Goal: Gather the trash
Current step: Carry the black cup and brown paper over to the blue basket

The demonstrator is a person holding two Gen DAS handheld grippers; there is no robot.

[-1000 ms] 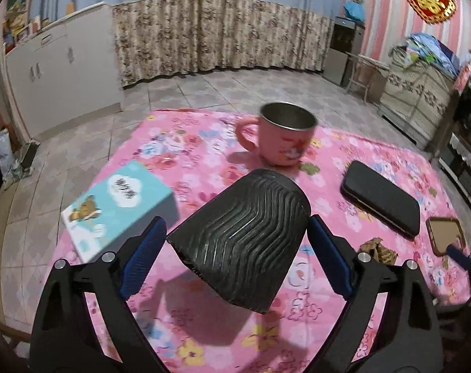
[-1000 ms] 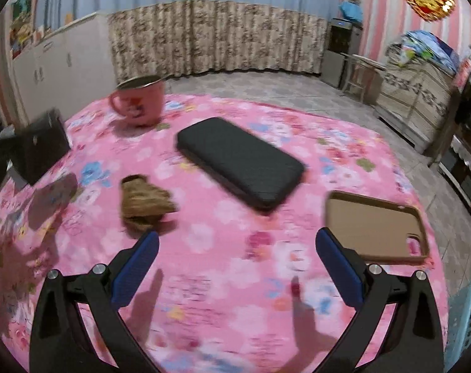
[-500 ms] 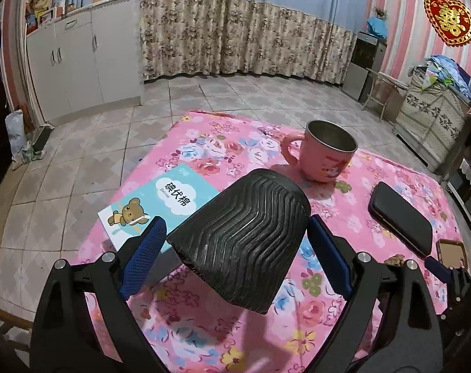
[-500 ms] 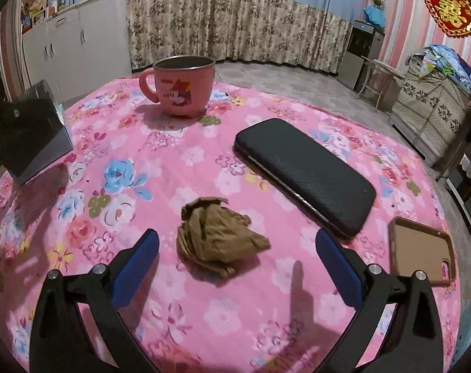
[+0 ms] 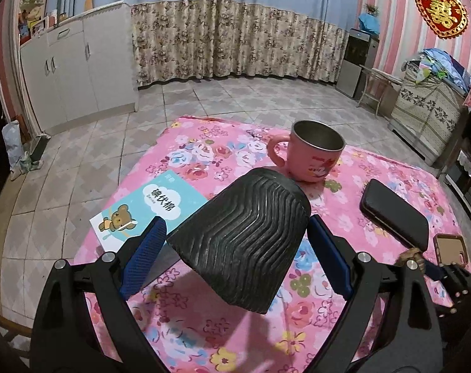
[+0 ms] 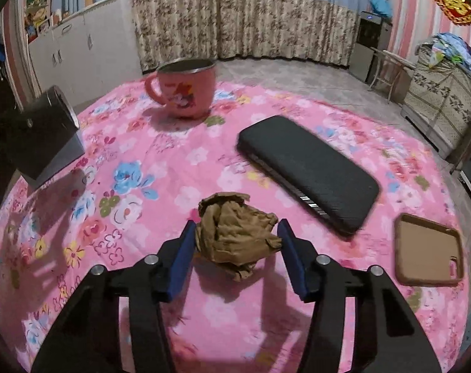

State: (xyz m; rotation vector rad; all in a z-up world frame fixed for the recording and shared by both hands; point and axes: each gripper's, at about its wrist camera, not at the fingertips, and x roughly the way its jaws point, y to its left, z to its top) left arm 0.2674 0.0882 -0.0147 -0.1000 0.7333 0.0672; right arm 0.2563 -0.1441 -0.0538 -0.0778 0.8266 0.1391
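Note:
A crumpled brown paper ball (image 6: 232, 217) lies on the pink flowered tablecloth (image 6: 173, 161). My right gripper (image 6: 235, 231) straddles it, and its jaws are closing. The blue pads (image 6: 182, 258) stand right at the ball's two sides, and the ball still rests unsquashed on the cloth. My left gripper (image 5: 235, 223) is shut on a black ribbed bin (image 5: 244, 248) and holds it tilted above the near left part of the table. In the right wrist view the bin (image 6: 45, 136) shows at the far left. The paper ball (image 5: 411, 255) and the right gripper's fingers (image 5: 434, 272) show at the right edge of the left wrist view.
A pink mug (image 6: 185, 90) stands at the far side of the table. A black case (image 6: 310, 168) lies right of the paper, and a brown phone case (image 6: 428, 248) lies near the right edge. A teal booklet (image 5: 148, 211) lies at the table's left edge, above tiled floor.
My right gripper has moved over to the paper ball, and its jaws have narrowed from wide open to the ball's sides. The left gripper still holds the bin.

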